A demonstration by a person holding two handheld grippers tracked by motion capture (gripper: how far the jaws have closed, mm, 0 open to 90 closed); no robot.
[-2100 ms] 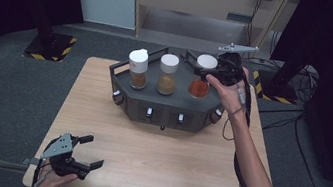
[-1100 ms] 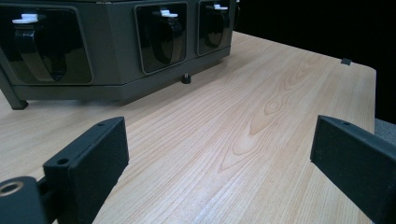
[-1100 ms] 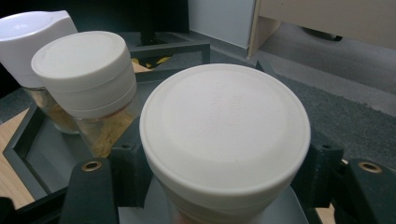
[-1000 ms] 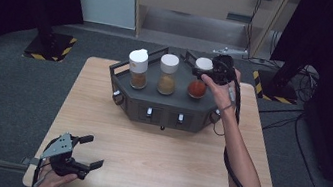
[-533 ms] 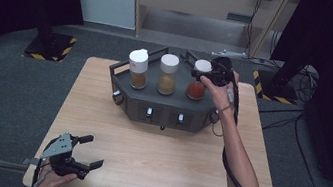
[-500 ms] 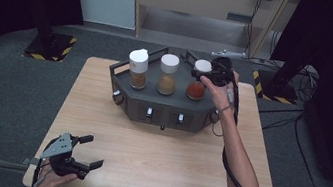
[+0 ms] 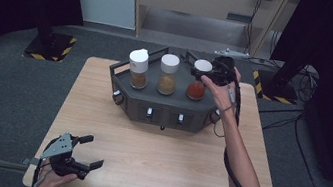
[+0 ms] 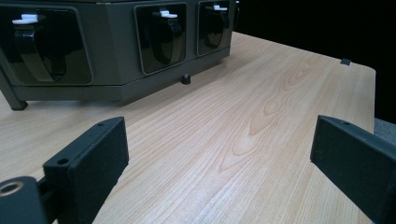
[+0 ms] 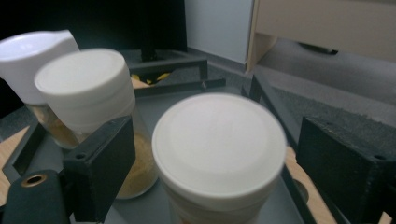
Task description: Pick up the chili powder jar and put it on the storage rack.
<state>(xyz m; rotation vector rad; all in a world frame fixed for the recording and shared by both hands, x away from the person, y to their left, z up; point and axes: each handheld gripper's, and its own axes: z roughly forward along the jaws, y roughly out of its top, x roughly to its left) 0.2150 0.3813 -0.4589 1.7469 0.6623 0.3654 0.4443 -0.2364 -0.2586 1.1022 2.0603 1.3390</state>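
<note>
While the left gripper rests wide open and empty near the table's front left corner, well apart from the dark rack, as it did before, the right gripper has changed. Clamped a moment ago, its jaws have just been opening and now stand apart on either side of the white lid of the red spice jar, with a gap showing at each pad. That jar stands at the rack's right end, just beside the middle jar of 3. Bare wood lies open in front of the rack.
</note>
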